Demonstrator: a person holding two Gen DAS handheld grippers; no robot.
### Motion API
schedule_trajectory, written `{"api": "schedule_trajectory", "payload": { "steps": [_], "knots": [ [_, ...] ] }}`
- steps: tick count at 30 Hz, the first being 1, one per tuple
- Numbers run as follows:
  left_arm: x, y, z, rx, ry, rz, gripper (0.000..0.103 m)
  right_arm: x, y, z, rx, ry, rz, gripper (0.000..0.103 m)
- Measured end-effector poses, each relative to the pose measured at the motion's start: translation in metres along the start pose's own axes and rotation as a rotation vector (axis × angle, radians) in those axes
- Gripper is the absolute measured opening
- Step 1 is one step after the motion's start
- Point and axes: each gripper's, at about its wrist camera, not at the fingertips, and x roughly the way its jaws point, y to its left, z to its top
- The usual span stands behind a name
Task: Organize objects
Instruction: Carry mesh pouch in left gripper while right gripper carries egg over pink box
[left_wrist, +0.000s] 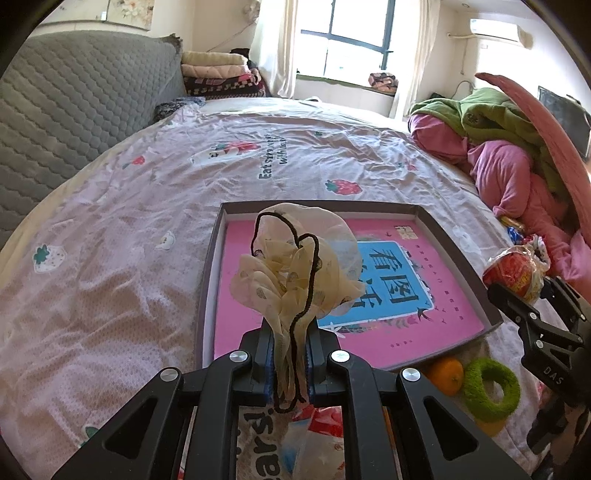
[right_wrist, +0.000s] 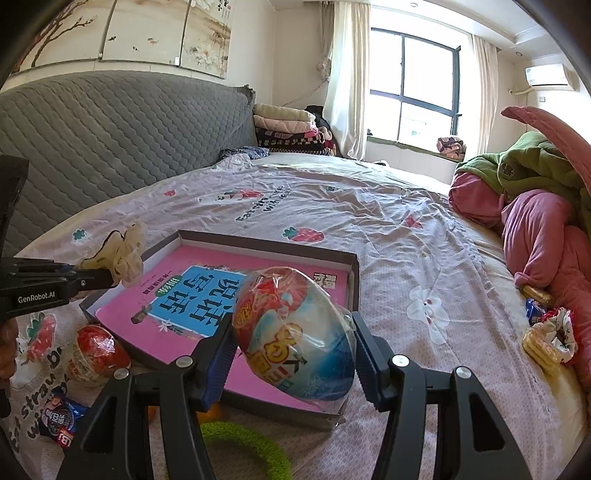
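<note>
Gripping, left: a cream sheer scrunchie (left_wrist: 295, 266) with a black cord is being pinched between the closed fingers of the left hand-held gripper (left_wrist: 291, 354), its ruffles being held up above the near-left edge of the box.
Gripping, right: a plastic-wrapped toy egg (right_wrist: 295, 332), red on top and blue below, is being clamped by the right hand-held gripper (right_wrist: 291, 347) over the box's near corner.
Box: a shallow dark-walled box (left_wrist: 461, 258) with a pink and blue book (left_wrist: 388, 295) inside is being kept on the bed (left_wrist: 129, 229), directly ahead of both tools.
Near items: an orange (left_wrist: 447, 376) and a green fuzzy ring (left_wrist: 491, 387) are being left on the bed just right of the left tool; a second wrapped egg (right_wrist: 94, 354) and a blue snack packet (right_wrist: 59, 421) are lying left of the right tool.
</note>
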Motion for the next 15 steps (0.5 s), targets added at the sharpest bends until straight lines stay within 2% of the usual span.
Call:
{"api": "schedule_trajectory", "payload": {
  "steps": [8, 15],
  "knots": [
    [0.004, 0.006, 0.003, -0.006, -0.006, 0.007, 0.012, 0.008, 0.000, 0.001, -0.015, 0.015, 0.003, 0.059],
    [0.019, 0.010, 0.002, -0.010, 0.027, 0.010, 0.012, 0.019, -0.004, -0.002, 0.001, 0.053, 0.016, 0.059]
  ]
}}
